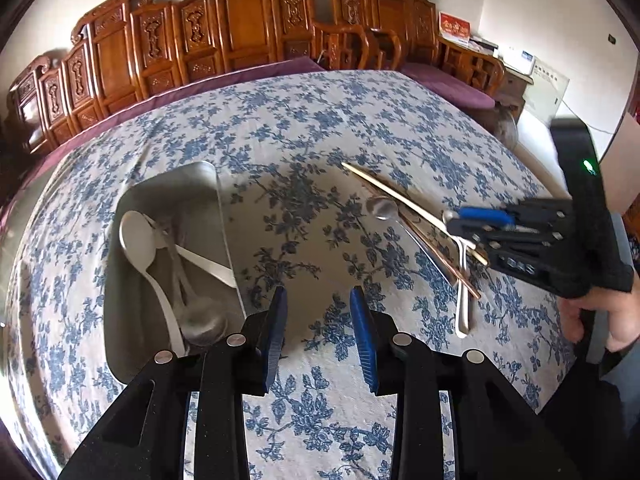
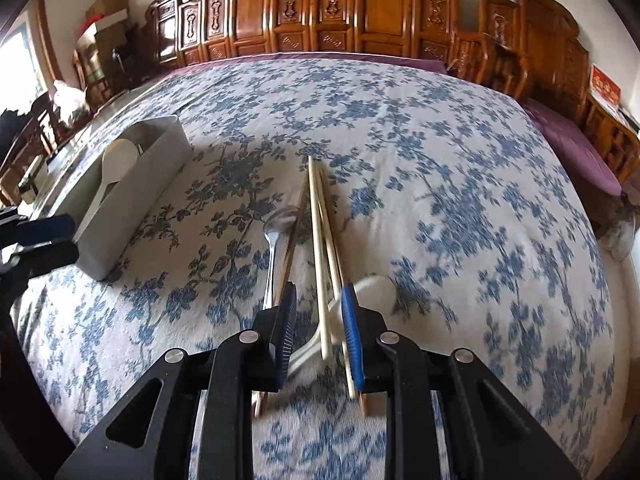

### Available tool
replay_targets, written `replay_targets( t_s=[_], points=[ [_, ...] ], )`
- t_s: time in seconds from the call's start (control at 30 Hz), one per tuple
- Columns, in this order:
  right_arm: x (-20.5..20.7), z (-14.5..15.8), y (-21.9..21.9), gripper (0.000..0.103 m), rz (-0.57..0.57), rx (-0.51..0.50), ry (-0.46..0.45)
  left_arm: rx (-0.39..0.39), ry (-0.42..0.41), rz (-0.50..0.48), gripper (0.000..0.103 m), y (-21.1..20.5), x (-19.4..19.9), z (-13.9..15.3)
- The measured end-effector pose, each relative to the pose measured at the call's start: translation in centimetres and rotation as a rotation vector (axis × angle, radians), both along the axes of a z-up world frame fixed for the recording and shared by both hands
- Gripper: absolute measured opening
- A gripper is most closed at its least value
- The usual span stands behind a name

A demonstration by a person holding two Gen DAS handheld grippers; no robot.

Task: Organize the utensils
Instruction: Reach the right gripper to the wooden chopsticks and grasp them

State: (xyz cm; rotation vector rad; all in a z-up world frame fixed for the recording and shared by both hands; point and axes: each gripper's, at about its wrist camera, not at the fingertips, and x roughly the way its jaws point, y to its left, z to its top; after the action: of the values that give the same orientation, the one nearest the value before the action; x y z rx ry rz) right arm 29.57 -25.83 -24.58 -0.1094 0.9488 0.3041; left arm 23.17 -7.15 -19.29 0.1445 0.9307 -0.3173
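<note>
The tablecloth (image 2: 460, 152) is a matt woven cloth with a blue flower print, and the tray (image 1: 192, 184) on the left looks like smooth matt grey plastic. The metal spoon (image 2: 276, 224) is shiny polished steel, the white spoon (image 2: 372, 292) reads as glossy plastic or ceramic, can't tell which. The chopsticks (image 2: 316, 216) look like pale plain wood, and the gripper pads (image 1: 362, 336) are ribbed blue rubber on matt black plastic.

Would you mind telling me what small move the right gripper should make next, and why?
Probably lower the open right gripper a little and close on the pale chopsticks lying between its fingers. They lie on the cloth with a metal spoon and white spoon, outside the tray.
</note>
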Motion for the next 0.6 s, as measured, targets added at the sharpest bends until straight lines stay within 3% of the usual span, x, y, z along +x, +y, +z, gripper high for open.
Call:
replay_targets(
  t_s=[0.3, 0.4, 0.6],
  points=[
    [1.5, -1.4, 1.1, 0.015, 0.052, -0.055, 0.022, 0.036, 0.021, -0.017, 0.03, -0.8, -0.2, -1.3],
    [1.5, -1.5, 1.1, 0.006, 0.058, -0.076, 0.017, 0.044, 0.027, -0.018, 0.03, -1.0, -0.2, -1.6],
    [1.3, -1.0, 0.3, 0.006, 0.051, -0.04, 0.003, 0.058, 0.034, -0.019, 0.03, -1.4, -0.3, -2.2]
  ],
)
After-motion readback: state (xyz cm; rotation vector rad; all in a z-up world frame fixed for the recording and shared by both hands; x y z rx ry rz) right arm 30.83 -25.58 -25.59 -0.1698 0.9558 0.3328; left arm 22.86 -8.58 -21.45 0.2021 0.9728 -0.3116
